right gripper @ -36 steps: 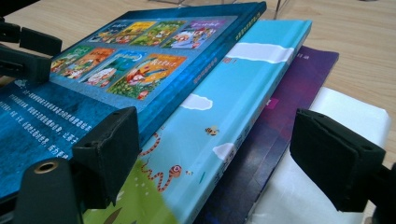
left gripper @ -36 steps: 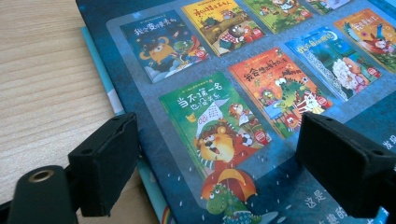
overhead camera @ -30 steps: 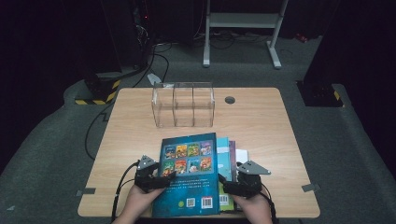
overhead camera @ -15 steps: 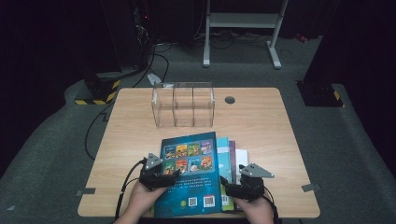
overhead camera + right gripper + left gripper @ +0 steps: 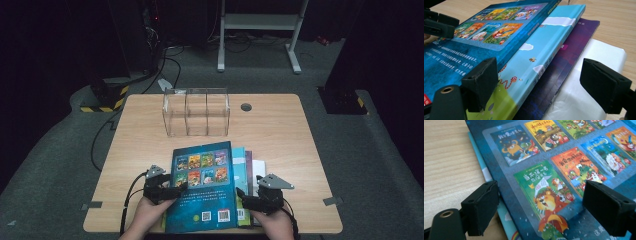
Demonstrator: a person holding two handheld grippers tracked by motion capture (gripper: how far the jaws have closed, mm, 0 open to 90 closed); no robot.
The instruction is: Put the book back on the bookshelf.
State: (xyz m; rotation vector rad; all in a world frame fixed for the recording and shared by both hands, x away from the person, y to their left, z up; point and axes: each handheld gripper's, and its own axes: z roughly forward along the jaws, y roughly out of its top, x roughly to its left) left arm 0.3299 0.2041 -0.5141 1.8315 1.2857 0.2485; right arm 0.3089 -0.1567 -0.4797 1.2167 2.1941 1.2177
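A stack of books lies at the near edge of the wooden worktop [image 5: 280, 130], and the person has a hand-held gripper at each side of it. The left hand-held gripper [image 5: 176, 191] sits at the stack's left edge, its jaws standing wide apart over the dark blue book [image 5: 202, 190] that tops the pile; nothing is pinched between them. Seen along that gripper, the one jaw hangs over the book's left border, just above the worktop, and the other over the cover's small picture panels, with a lion in a red shirt between the two (the pads look clear of the cover, though how near they hover I cannot tell).

The right hand-held gripper [image 5: 246, 198] faces the stack's right side, open as well, gripping nothing. Just ahead of its jaws the books are stepped: the dark blue book [image 5: 461, 60] on top, a light blue book [image 5: 541, 47] with clouds under it, a purple book [image 5: 571, 47] below that, and a white book [image 5: 599, 65] at the bottom, jutting out farthest towards the right jaw.

Well beyond both grippers, towards the far side of the worktop, stands a clear plastic organizer [image 5: 196, 112] with three compartments. A small round hole [image 5: 245, 107] lies just to its right.
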